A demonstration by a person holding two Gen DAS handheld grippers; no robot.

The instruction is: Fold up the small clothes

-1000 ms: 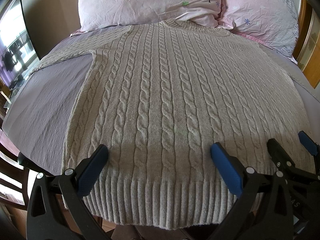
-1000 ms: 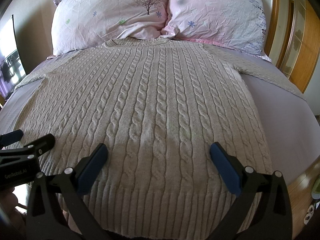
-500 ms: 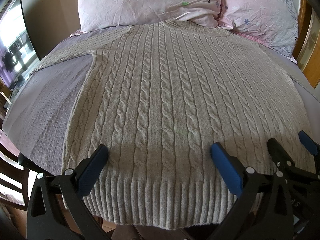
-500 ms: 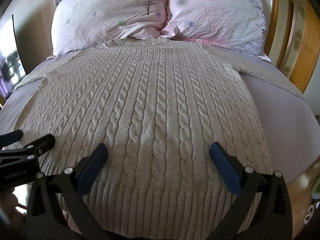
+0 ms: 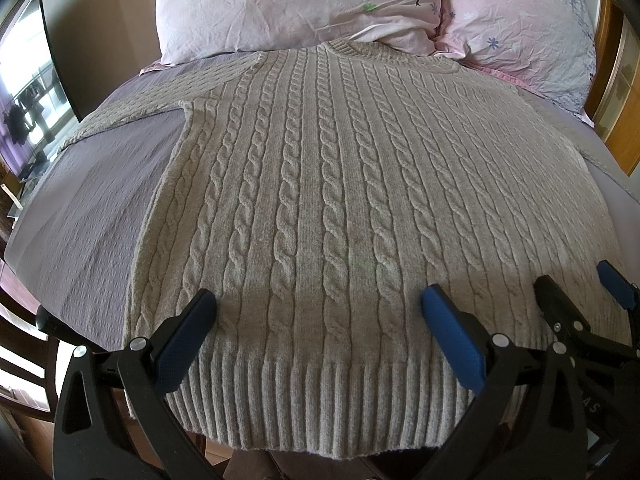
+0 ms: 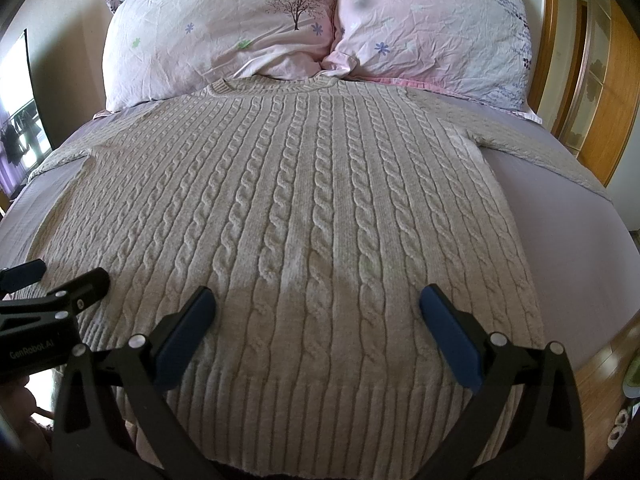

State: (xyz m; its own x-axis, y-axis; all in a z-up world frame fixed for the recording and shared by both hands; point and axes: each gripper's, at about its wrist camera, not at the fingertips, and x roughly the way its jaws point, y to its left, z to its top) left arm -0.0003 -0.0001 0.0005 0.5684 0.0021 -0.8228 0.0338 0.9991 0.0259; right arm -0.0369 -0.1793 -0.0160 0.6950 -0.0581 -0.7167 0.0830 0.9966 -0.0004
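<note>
A beige cable-knit sweater lies flat on the bed, collar toward the pillows, ribbed hem toward me; it also shows in the right wrist view. Its sleeves spread out to both sides. My left gripper is open and empty, hovering over the hem's left half. My right gripper is open and empty over the hem's right half. Each gripper shows at the edge of the other's view: the right gripper and the left gripper.
The sweater lies on a lilac bed sheet. Two pink floral pillows stand at the bed's head. A wooden wardrobe is at the right. A window is at the left. The bed's foot edge is just under the grippers.
</note>
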